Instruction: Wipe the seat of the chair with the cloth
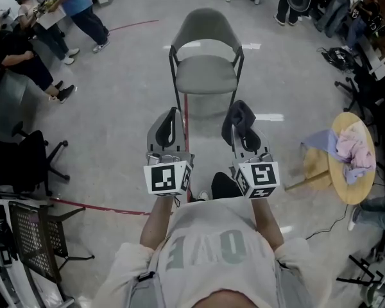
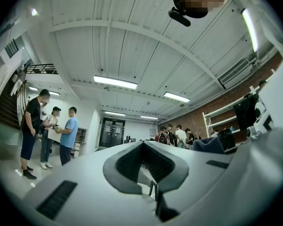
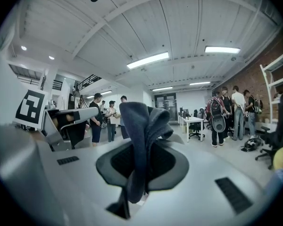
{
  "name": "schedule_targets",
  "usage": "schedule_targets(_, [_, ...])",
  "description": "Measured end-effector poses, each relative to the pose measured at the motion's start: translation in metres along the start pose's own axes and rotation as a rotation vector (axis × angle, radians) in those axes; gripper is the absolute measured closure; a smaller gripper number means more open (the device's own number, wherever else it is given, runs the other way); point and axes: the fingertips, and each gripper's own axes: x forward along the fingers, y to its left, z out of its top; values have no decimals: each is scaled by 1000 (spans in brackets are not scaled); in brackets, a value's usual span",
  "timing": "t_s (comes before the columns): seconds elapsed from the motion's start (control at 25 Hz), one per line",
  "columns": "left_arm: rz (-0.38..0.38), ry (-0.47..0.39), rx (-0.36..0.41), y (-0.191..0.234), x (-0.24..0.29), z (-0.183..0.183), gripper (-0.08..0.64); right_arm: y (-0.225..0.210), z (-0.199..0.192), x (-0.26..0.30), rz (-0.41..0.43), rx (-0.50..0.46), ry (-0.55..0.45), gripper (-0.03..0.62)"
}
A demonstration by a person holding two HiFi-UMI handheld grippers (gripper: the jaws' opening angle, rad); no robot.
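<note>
Cloth, dark grey and bunched, stands up out of the right tongs, which are clenched on its lower part; in the right gripper view it rises between the 2 pads and flops over at the top, so a loose fold hangs free to meet a surface. The left tongs are drawn together with nothing between them; the left gripper view shows only their dark pads meeting.

Both tongs are held side by side close to the person's body, pointing toward the chair; it stands on the floor directly ahead, front edge toward the person, well apart from either gripper. Its seat is bare and nothing touches it; I judge the wiping not yet begun, and this posture an approach.

The next move probably calls for the right tongs to go forward and down until the free fold lies flat on the seat; the left could steady the frame. Likely risks: a light chair sliding on the smooth floor; the cloth dragging out of so narrow a pinch.
</note>
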Motion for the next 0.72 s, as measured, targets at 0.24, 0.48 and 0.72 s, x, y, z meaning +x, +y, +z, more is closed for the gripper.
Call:
schedule_targets(0.24, [-22, 20, -10, 5, 41, -19, 545, -25, -7, 39, -17, 34, 16, 543])
schedule_targets(0.48, [-46, 20, 36, 21, 108, -46, 545, -52, -7, 113, -12, 24, -14, 543])
schedule_targets(0.72, [5, -8, 69, 52, 222, -75, 545, -110, -10, 237, 30, 0, 0, 543])
